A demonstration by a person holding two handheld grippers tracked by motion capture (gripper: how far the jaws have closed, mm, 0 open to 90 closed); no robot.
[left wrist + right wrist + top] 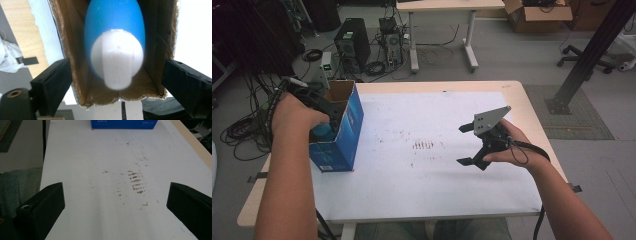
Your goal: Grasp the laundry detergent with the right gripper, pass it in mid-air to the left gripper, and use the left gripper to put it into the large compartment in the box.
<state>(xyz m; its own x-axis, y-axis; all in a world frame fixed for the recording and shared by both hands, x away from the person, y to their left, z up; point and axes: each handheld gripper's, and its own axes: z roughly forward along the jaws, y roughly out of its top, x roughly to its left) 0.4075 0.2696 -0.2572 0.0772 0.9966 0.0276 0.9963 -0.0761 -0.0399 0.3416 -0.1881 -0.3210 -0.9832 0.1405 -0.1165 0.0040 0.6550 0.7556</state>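
Jaws of the left gripper [113, 82] stand apart above the open top of a blue box [339, 130], one on each side of its cardboard walls and neither pressing on anything. Seen from the left gripper view, the box's brown inside [80, 62] holds a blue bottle [113, 17] with a white cap [117, 60]; the bottle lies down in the box, cap toward the camera, clear of both jaws. In the high view the left hand [297, 115] holds that gripper [324, 112] over the box, which stands upright at the left edge of the counter [522, 100], on a white sheet [422, 180] that covers most of the top. A patch of the blue bottle shows inside the box just under the hand.

Further right, near the middle of the sheet, is a cluster of small brown marks [423, 145]; the right gripper view shows the same marks [136, 182] ahead of its jaws, with the blue box [124, 124] at the far end of the sheet.

At the right, the right hand [512, 147] holds the right gripper [468, 144] above the sheet, well apart from the box, its grey three-cornered plate [489, 120] on top. Its jaws are spread wide with nothing between them but the bare sheet below.
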